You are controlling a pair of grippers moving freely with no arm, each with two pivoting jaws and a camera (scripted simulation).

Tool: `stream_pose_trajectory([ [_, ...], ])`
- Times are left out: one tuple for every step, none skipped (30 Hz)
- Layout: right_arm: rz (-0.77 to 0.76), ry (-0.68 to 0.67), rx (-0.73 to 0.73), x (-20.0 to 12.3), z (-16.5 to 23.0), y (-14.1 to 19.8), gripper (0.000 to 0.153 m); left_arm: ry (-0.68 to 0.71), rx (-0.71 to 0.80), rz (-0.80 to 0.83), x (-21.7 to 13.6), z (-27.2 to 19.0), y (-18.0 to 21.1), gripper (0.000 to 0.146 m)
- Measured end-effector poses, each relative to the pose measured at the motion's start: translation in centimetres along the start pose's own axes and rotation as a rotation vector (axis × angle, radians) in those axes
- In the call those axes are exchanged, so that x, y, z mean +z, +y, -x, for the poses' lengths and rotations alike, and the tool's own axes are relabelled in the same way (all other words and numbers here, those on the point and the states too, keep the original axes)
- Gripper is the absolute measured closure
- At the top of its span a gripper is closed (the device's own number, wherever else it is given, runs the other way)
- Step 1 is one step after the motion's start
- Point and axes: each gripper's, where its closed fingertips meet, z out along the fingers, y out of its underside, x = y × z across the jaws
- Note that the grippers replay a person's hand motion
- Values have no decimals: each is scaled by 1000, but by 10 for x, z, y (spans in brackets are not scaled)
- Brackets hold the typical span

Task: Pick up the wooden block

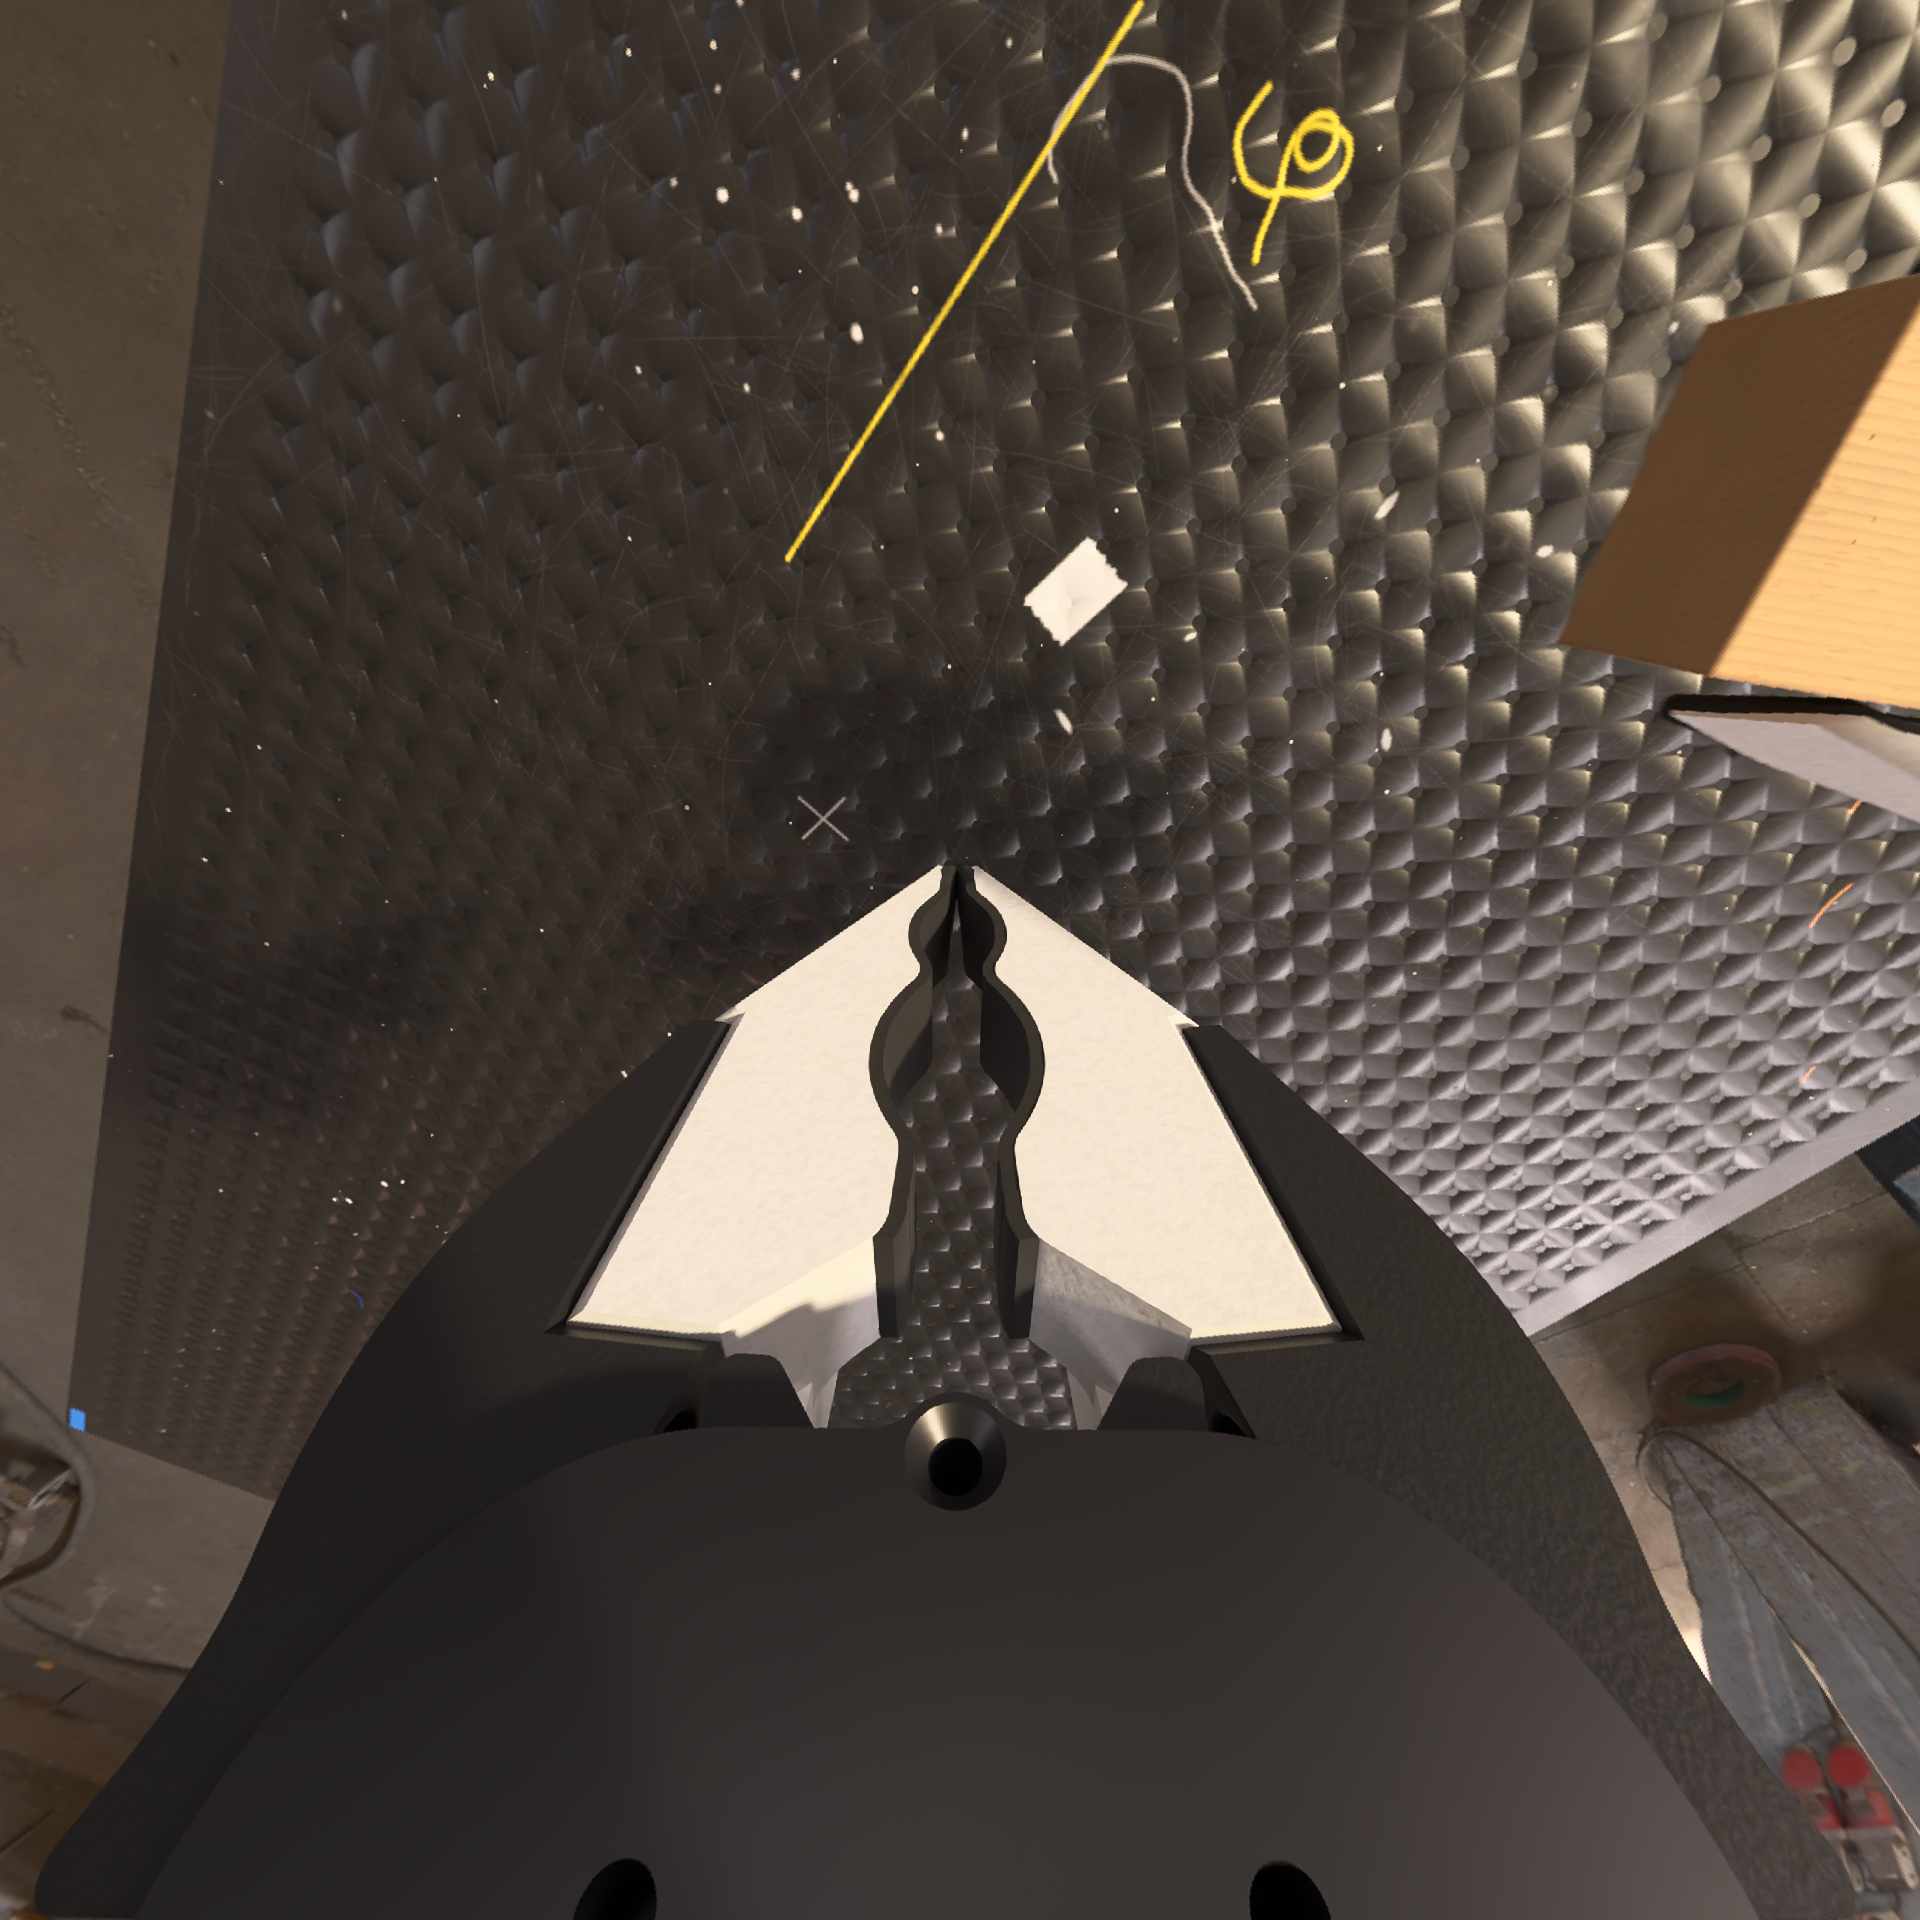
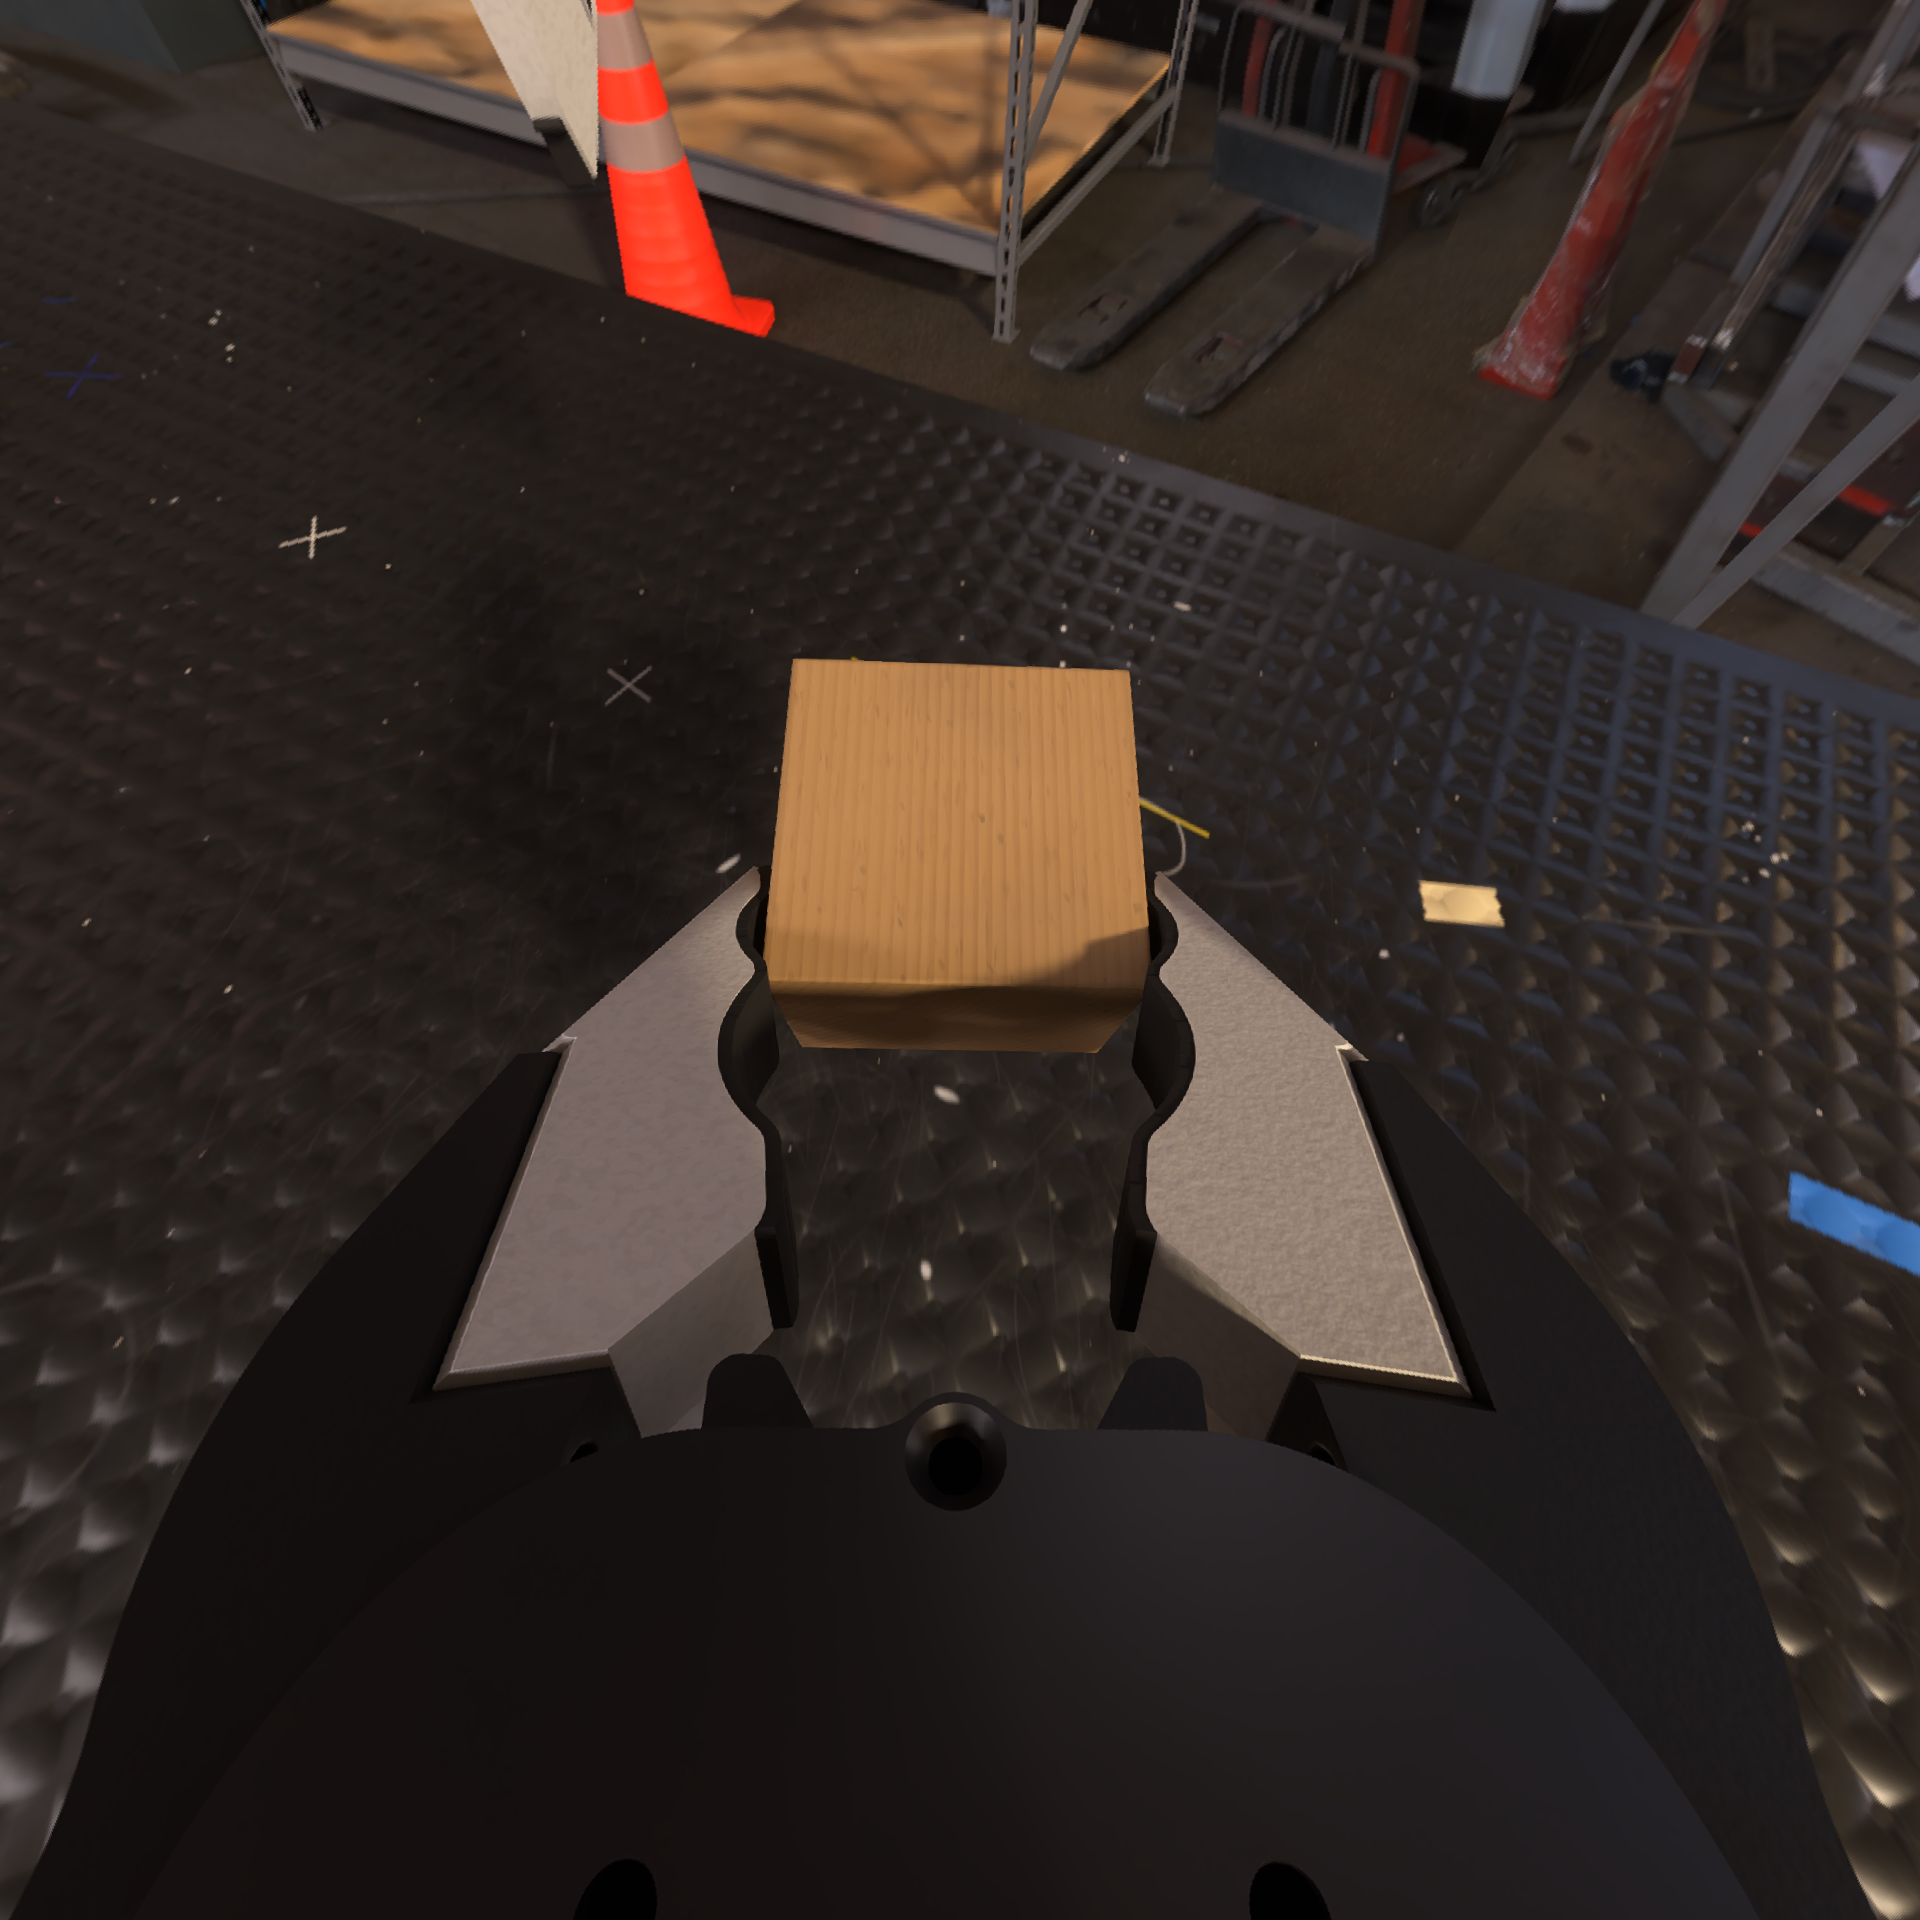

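Note:
The wooden block is a light brown cube with fine grain. In the right wrist view my right gripper is shut on it, its fingertips pressed against the block's left and right sides. The block hangs above the dark metal table. In the left wrist view the same block shows at the right edge, with a white finger of the right gripper below it. My left gripper is shut and empty, its tips touching, well left of the block, over the table.
The table bears a white tape scrap, yellow line marks, a gold tape piece and blue tape. Beyond the table's far edge stand an orange traffic cone, a shelf rack and a pallet jack.

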Motion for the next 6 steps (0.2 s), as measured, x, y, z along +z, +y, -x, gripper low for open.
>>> stream_pose_trajectory([
  [-15,7,-3,5,1,-2,84,-2,0,2,0,0,0,146],
  [-28,12,-3,10,2,-5,84,-4,1,5,0,0,0,146],
  [-42,16,-1,16,2,-7,84,-8,2,8,0,0,0,146],
  [-61,18,1,22,2,-11,84,-12,4,11,0,0,0,146],
  [-84,19,4,27,2,-15,84,-15,6,14,0,0,0,146],
  [-109,22,5,32,2,-19,84,-18,7,17,0,0,0,146],
])
